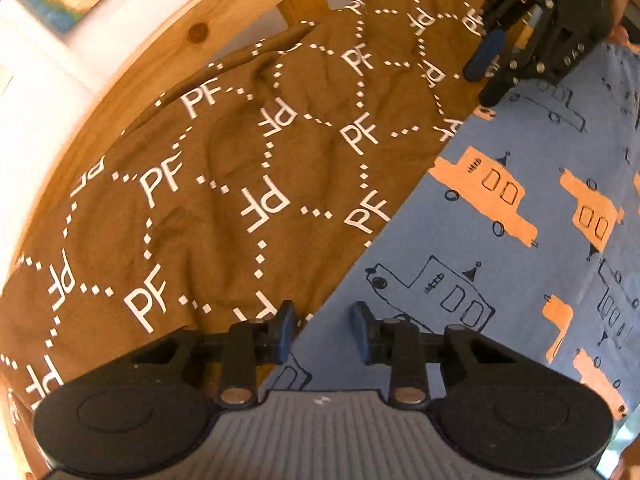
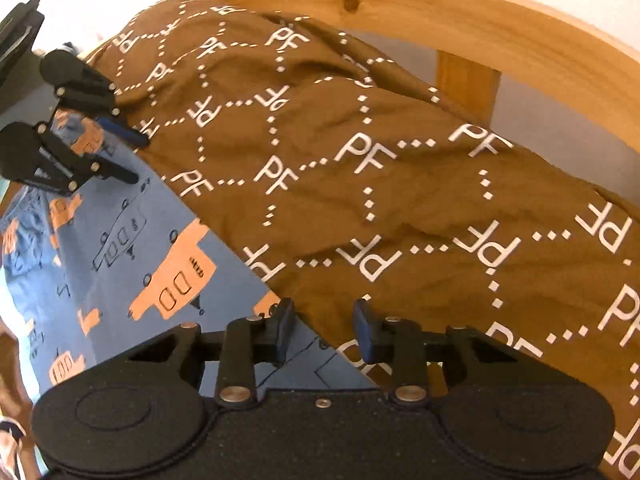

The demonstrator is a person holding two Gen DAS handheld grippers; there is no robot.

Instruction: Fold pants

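Note:
Brown pants (image 1: 248, 152) printed with white "PF" letters and dotted lines lie spread on a blue bedsheet; they also fill the right wrist view (image 2: 360, 168). My left gripper (image 1: 323, 332) is open, low over the pants' straight near edge where it meets the sheet. My right gripper (image 2: 325, 330) is open over the same edge further along. Each gripper shows in the other's view, the right one at the top right of the left wrist view (image 1: 490, 74) and the left one at the left of the right wrist view (image 2: 138, 158), both open at the pants' edge.
The blue bedsheet (image 1: 500, 280) has orange and outlined vehicles and also shows in the right wrist view (image 2: 120, 264). A wooden bed rail (image 2: 480, 24) curves behind the pants, with a post (image 2: 466, 80) and a white wall beyond. The rail also shows in the left wrist view (image 1: 160, 52).

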